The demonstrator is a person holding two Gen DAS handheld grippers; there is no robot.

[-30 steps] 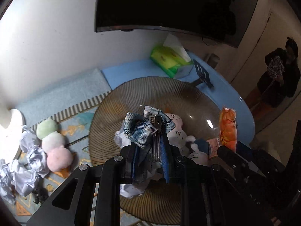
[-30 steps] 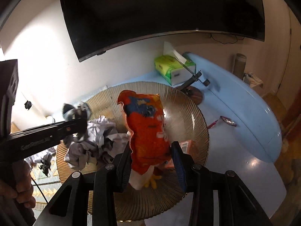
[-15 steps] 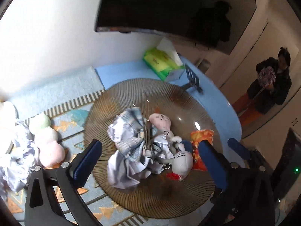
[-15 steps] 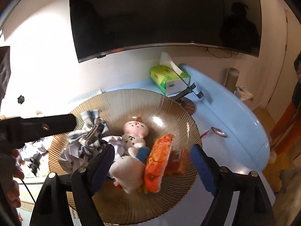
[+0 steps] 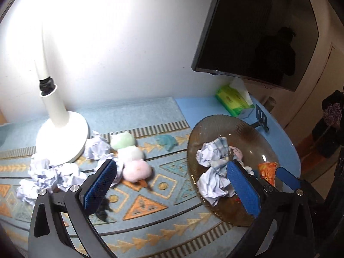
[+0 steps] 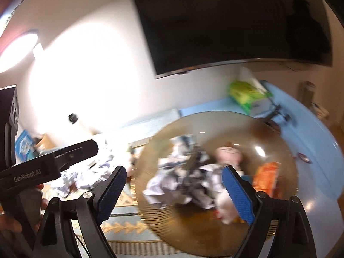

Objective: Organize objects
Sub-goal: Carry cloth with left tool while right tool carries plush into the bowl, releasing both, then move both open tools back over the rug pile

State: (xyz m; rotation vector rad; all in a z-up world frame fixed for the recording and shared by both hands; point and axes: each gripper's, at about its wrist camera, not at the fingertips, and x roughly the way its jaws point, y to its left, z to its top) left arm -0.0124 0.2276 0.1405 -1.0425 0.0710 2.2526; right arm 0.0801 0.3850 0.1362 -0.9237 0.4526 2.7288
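- While both grippers are hanging wide open and holding nothing, the left gripper (image 5: 172,185) is pointing at the mess on the rug (image 5: 150,206), and the right gripper (image 6: 182,191) is hovering over the brown bowl (image 5: 255,137).
- The next thing to tidy is probably a paper ball (image 5: 95,148) or the puffy toy (image 5: 131,157) lying on the rug beside the white lamp (image 5: 62,137).
- To do it well, the fingers (image 5: 99,185) should be going down on both sides of one thing, squeezing softly, then lifting it over the bowl's edge.
- Counting: the toy is showing three puffs; about four paper balls are lying on the rug; two more are sitting in the bowl with a doll (image 6: 229,153) and an orange packet (image 5: 267,169).
- One green tissue box (image 5: 233,101) is resting on the table (image 5: 200,107).
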